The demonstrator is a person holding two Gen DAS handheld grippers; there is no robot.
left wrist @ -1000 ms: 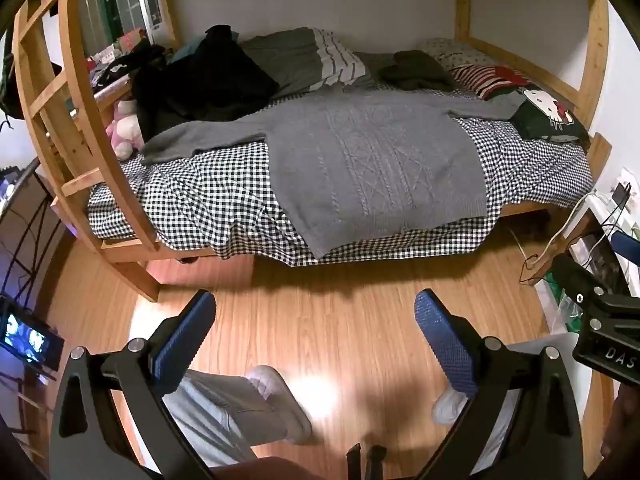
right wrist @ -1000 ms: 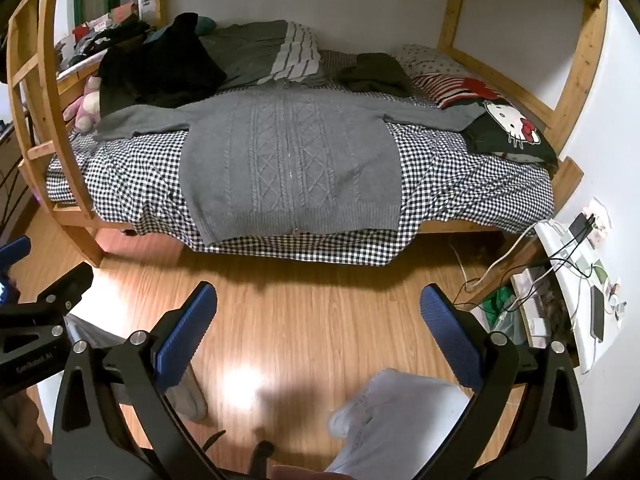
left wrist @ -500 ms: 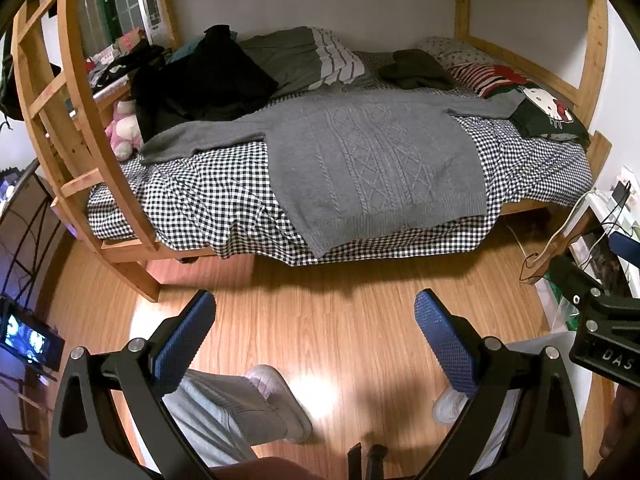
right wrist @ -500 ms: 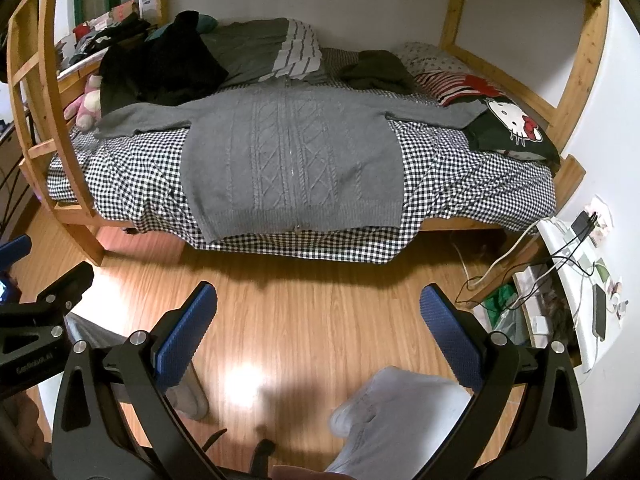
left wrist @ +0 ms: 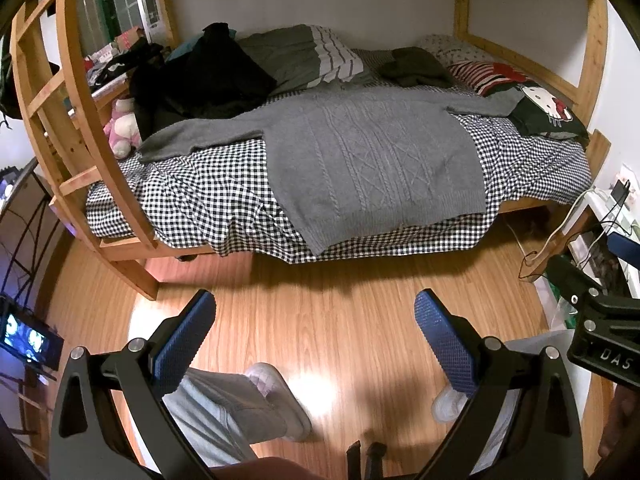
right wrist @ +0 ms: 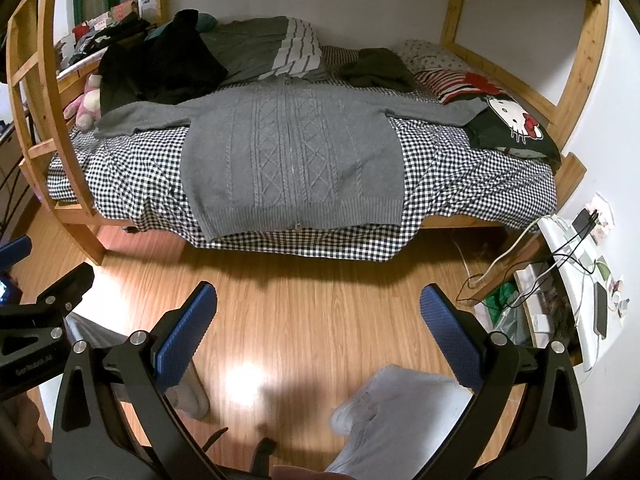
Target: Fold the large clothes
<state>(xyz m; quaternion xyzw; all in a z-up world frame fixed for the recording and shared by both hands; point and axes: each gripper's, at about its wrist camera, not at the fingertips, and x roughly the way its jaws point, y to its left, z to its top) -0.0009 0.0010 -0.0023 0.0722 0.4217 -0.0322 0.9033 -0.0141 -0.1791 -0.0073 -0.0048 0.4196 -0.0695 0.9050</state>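
While spread wide, each hand-held gripper (left wrist: 316,334) (right wrist: 318,326) holds nothing.

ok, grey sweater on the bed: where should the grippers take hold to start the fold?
Probably the two sleeve ends. The grey sweater lies flat, front up, sleeves spread sideways and hem hanging over the near bed edge. Left gripper could take the left cuff from the floor side; right gripper the right sleeve, whose end runs up against the cat pillow. Both are open, empty.
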